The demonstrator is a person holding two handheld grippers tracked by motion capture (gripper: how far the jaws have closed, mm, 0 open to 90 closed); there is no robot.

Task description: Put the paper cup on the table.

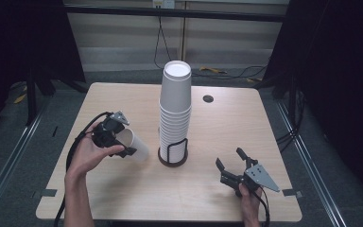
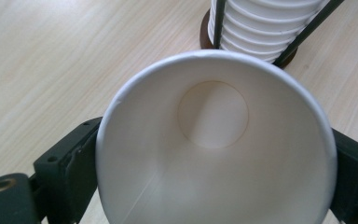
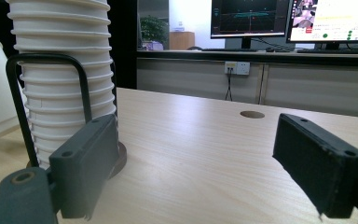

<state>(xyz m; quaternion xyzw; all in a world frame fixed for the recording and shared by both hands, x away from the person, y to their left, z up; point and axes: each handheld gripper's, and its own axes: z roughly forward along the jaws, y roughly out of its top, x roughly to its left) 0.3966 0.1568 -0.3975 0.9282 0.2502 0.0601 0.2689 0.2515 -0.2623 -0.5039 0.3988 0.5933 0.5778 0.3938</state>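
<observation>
At the left of the worktop (image 1: 123, 189), the left gripper (image 1: 118, 142) holds a single white paper cup (image 1: 134, 145) on its side, the jaws pinching its rim from either side; in the left gripper view the cup's open mouth (image 2: 214, 140) faces the camera with a black jaw against each flank, and its bottom points toward the stack. The paper wall is thin, so too hard a squeeze could crease the rim, while too loose a hold could let the cup slip out and roll across the wood. Just right of it, at the middle, a tall stack of white cups (image 1: 175, 109) stands in a dark wire holder (image 1: 173, 153) on a round base; it rises high and narrow, and a knock from the cup or the jaws could tip it or shift the holder. Nearer and to the right, the right gripper (image 1: 229, 163) rests low with its jaws spread wide and nothing between them, well apart from the stack. The worktop is pale wood grain with a round cable hole (image 1: 208, 99) toward the far right. Beyond it are dark curtains at both sides, a grey floor with loose cables, and monitors (image 3: 251, 18) on a far desk.
</observation>
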